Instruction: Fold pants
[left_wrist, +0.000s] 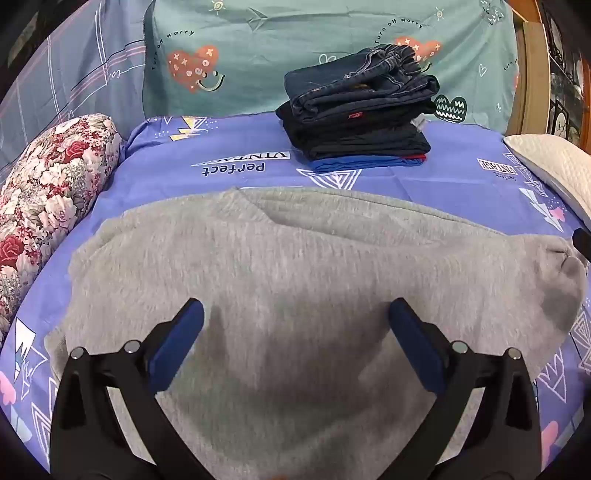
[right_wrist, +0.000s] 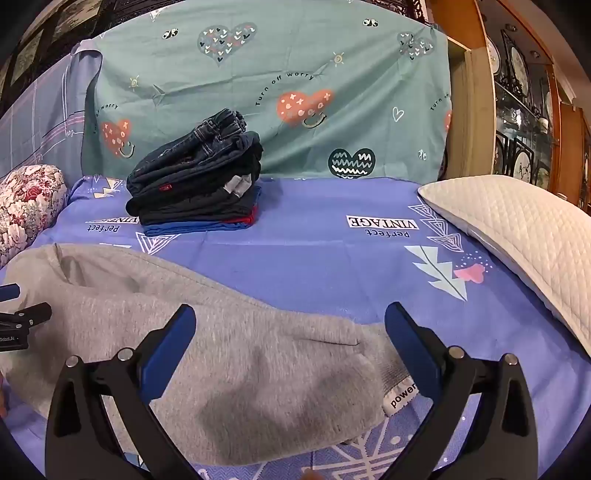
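Observation:
Grey sweatpants (left_wrist: 295, 258) lie flat on the blue printed bedsheet (left_wrist: 461, 173); they also show in the right wrist view (right_wrist: 240, 350), where the waistband end with a "power" label (right_wrist: 400, 397) lies lower right. My left gripper (left_wrist: 295, 317) is open, its jaws wide apart above the middle of the pants, holding nothing. My right gripper (right_wrist: 290, 321) is open above the waistband end, empty. The left gripper also shows at the left edge of the right wrist view (right_wrist: 16, 310).
A stack of folded jeans and dark pants (left_wrist: 358, 110) sits at the back of the bed, also in the right wrist view (right_wrist: 195, 184). A floral bolster (left_wrist: 48, 199) lies left, a white quilted pillow (right_wrist: 517, 236) right. A teal sheet (right_wrist: 277, 92) hangs behind.

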